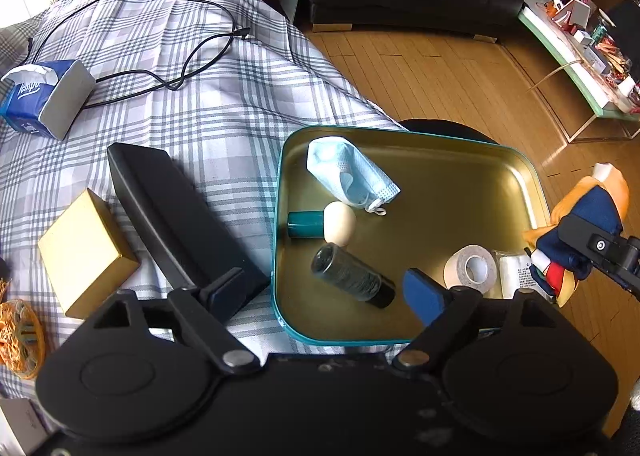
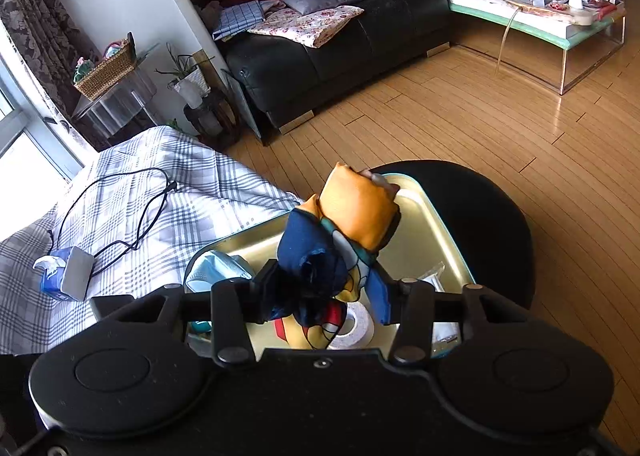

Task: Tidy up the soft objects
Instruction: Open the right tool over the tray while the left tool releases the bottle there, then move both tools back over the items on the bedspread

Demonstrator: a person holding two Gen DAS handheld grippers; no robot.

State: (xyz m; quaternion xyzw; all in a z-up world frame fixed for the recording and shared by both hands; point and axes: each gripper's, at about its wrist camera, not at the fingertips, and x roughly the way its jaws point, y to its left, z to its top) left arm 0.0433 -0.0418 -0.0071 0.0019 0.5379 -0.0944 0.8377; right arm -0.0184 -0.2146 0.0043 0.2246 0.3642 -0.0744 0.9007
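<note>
A: Slipping was judged the main risk: the scarf was pinched only at its bunched lower end by the right gripper, so the loose upper folds could have sagged or been snagged on the tin tray's rim at about 3 o'clock in the left wrist view.

B: Agreed. The right gripper's jaws were seen clamped together on the cloth, which was held above the tray, over the tape roll. A careless drop could have buried the roll and the face mask.

A: And the left gripper?

B: Its fingers were held wide apart, nothing between them, hovering over the tray's near edge at 6 o'clock. A collision with the dark bottle could have been caused if it were lowered.

A: How was the scarf described?

B: A silky, crumpled bundle in orange and navy, with touches of red and white, was noted; limp, smooth, easily unfolded once released.
</note>
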